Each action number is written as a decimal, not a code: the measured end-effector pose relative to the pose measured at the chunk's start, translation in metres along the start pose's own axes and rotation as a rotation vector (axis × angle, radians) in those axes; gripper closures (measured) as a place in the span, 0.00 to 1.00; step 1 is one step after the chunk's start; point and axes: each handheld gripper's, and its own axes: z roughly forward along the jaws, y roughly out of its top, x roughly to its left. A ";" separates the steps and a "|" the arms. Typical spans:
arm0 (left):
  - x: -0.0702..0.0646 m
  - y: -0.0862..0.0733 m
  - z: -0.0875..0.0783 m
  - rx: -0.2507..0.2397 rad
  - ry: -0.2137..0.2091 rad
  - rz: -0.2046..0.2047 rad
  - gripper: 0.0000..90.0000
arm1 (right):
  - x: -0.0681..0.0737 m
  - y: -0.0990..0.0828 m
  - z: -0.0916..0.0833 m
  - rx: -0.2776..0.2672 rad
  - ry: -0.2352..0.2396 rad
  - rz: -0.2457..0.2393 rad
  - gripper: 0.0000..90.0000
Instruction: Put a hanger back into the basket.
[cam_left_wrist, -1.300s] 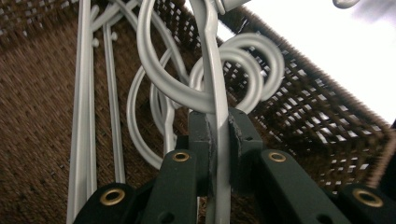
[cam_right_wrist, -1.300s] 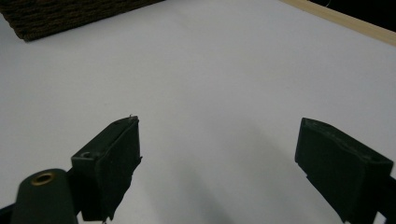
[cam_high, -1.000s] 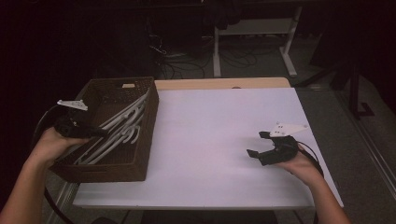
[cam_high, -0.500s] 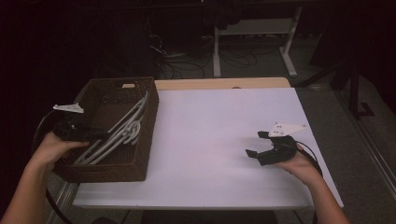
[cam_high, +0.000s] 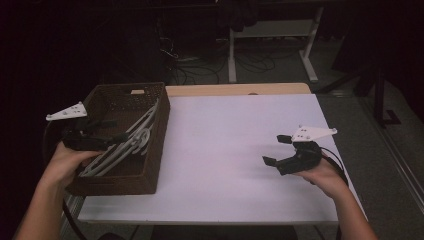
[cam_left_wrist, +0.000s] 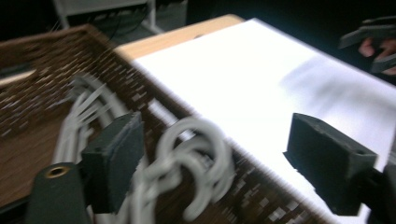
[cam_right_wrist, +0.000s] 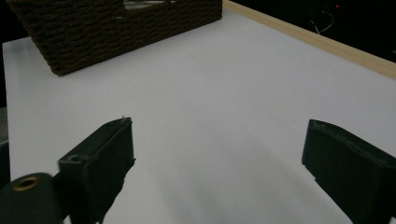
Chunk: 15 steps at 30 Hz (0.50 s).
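Because its jaws have just been opening, the left gripper (cam_high: 107, 131) hovers wide and empty over pale grey plastic hangers (cam_high: 131, 142) lying slantwise in the dark woven basket (cam_high: 155, 150) at frame left, apparently dropped there. The right gripper (cam_high: 277, 150) waits open, holding nothing, above the white tabletop (cam_high: 225, 150); the room behind is dark.

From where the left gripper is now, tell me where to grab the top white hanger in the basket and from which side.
Take the white hangers at the hook end. The hooks lie stacked against the wicker basket's right wall, curling clear of it. Come down from above with the left gripper, whose jaws have just opened and stand either side of the hooks, probably pinching one hook's curve.
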 end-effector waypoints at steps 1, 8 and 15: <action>-0.005 0.001 0.004 -0.014 -0.005 0.004 0.17 | 0.001 0.002 -0.001 0.000 -0.002 -0.001 0.07; -0.031 0.000 0.034 -0.051 -0.056 0.032 0.06 | 0.002 0.014 -0.011 -0.015 -0.027 0.002 0.03; -0.048 -0.008 0.059 -0.028 -0.090 0.101 0.00 | 0.004 0.024 -0.022 -0.063 -0.036 -0.006 0.03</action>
